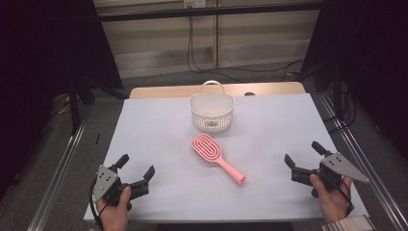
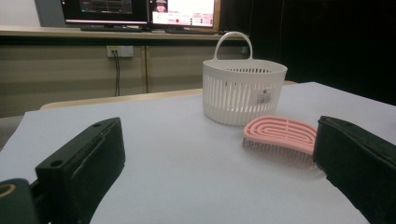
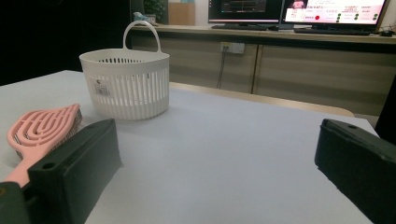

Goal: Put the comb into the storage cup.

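White paper covers the desk, where a white slatted basket stands toward the far edge with its handle up. Just in front of it lies a pink hairbrush, bristles down, handle toward the near right. The left gripper and right gripper sit at the near corners, both spread wide and empty, well apart from the hairbrush between them.
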### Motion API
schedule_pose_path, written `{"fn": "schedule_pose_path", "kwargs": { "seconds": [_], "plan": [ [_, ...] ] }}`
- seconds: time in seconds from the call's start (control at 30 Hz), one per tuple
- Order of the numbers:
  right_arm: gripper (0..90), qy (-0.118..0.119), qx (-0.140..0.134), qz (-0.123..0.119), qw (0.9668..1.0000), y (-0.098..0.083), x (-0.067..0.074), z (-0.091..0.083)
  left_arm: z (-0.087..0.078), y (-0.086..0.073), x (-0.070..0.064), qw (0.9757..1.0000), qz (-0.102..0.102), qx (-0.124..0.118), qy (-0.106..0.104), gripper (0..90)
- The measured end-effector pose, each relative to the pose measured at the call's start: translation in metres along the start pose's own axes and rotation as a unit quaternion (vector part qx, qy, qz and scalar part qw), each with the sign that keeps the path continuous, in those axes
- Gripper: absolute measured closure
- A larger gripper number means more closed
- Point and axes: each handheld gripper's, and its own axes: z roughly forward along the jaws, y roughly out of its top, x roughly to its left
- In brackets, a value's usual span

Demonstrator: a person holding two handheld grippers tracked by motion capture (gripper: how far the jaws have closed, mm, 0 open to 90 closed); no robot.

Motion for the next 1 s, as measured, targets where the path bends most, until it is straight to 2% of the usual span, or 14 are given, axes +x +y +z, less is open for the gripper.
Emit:
{"fn": "schedule_pose_path", "kwargs": {
  "seconds": [0.17, 0.2, 0.23, 0.43, 0.77, 1.0],
  "plan": [
    [0.0, 0.002, -0.001, 0.001, 1.0, -0.0003, -0.0004, 0.0001, 0.0004, 0.0006, -0.0001, 1.0, -0.005, -0.002, -0.002, 2.5],
    [0.0, 0.003, -0.002, 0.003, 1.0, -0.0006, -0.0007, 0.0004, 0.0002, 0.0009, 0.0001, 1.0, 0.007, 0.0, 0.006, 2.5],
    [0.0, 0.003, -0.002, 0.003, 1.0, -0.0006, -0.0007, 0.0004, 0.0002, 0.0009, 0.0001, 1.0, 0.007, 0.0, 0.006, 2.5],
    [0.0, 0.01, 0.001, 0.008, 0.9999, -0.0017, -0.0013, 0.0017, 0.0028, -0.0008, 0.0013, 1.0, -0.004, 0.004, 0.001, 2.5],
    [0.0, 0.021, 0.005, 0.007, 0.9997, -0.0022, 0.0015, 0.0041, 0.0004, -0.0006, 0.0005, 1.0, 0.009, 0.002, 0.001, 2.5],
    [0.0, 0.031, 0.004, 0.011, 0.9995, -0.0019, 0.0046, 0.0054, 0.0007, -0.0014, 0.0005, 1.0, 0.005, 0.006, -0.004, 2.5]
  ]
}}
